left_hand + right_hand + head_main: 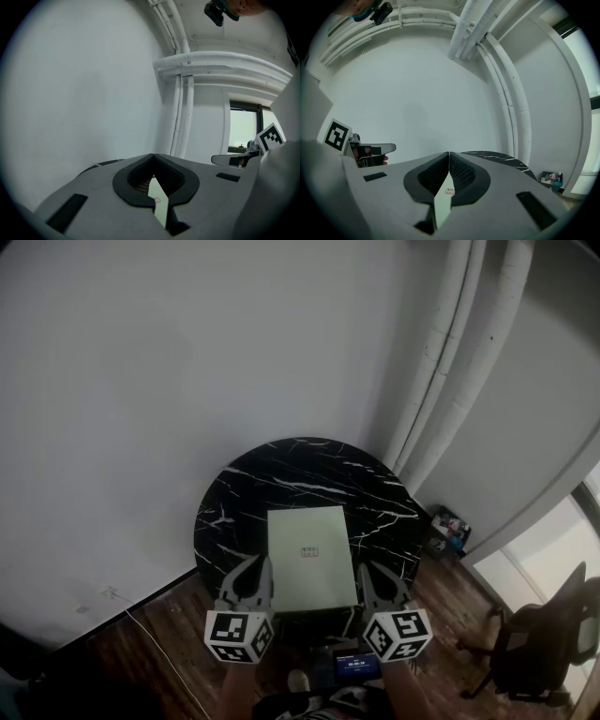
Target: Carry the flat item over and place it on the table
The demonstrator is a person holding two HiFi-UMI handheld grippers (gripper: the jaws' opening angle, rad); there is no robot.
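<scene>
A pale green flat item [310,554] with a small label hangs level over the near part of a round black marble table [244,493]. Its near edge is gripped from both sides. My left gripper [265,570] is shut on the near left edge, and my right gripper [362,572] is shut on the near right edge. In the left gripper view the flat item [159,202] shows as a pale strip between the closed jaws of that gripper [153,156]. The right gripper view shows the same strip [442,204] pinched in the right gripper [449,154], with the table [497,157] beyond.
White pipes [450,362] run down the corner behind the table. A dark office chair [544,643] stands at the right on the wooden floor, small items [452,529] lie by the wall, and a thin cable [141,624] crosses the floor at left.
</scene>
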